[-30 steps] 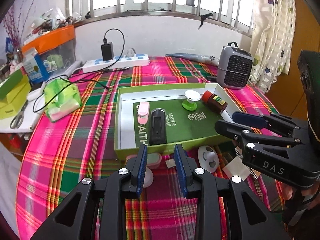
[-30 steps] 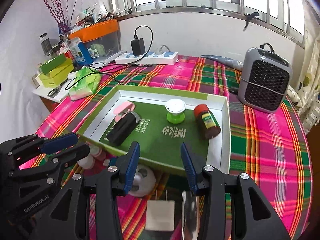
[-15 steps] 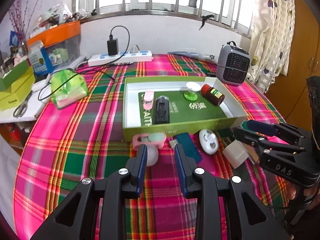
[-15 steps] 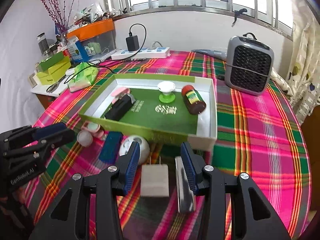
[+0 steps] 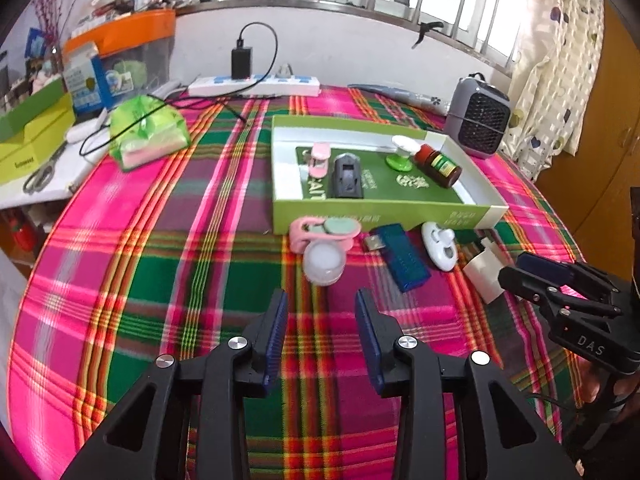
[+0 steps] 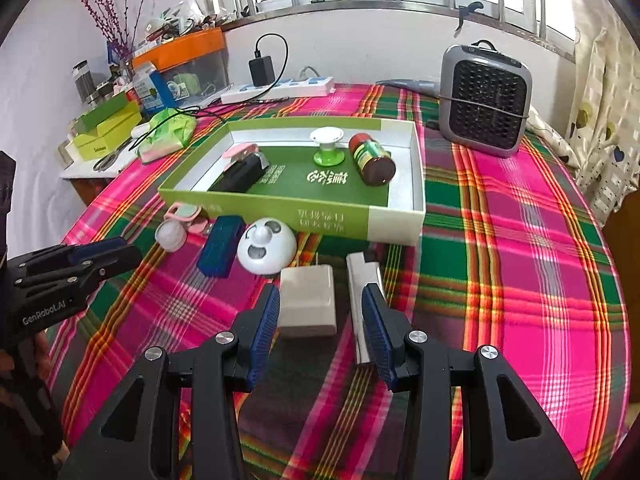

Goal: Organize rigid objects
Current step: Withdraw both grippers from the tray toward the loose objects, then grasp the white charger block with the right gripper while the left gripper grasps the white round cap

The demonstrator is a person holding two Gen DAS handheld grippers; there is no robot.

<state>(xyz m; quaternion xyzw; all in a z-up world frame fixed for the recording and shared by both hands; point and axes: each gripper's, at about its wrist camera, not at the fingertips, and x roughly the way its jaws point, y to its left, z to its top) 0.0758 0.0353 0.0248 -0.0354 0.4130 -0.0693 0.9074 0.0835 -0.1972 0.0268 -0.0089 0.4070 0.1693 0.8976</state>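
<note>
left wrist view: left gripper (image 5: 322,316) parted, nothing between its pads, above the plaid desk (image 5: 168,248). ahead lie a white ball (image 5: 324,266), pink clip (image 5: 320,230), blue usb stick (image 5: 402,258) and white round gadget (image 5: 438,246), all just in front of the green tray (image 5: 380,216). tray holds a brown bottle (image 5: 438,166) and black device (image 5: 347,177).

right wrist view: right gripper (image 6: 318,322) parted, holding nothing; white adapter (image 6: 307,300) and silver bar (image 6: 362,300) lie between its fingers.
</note>
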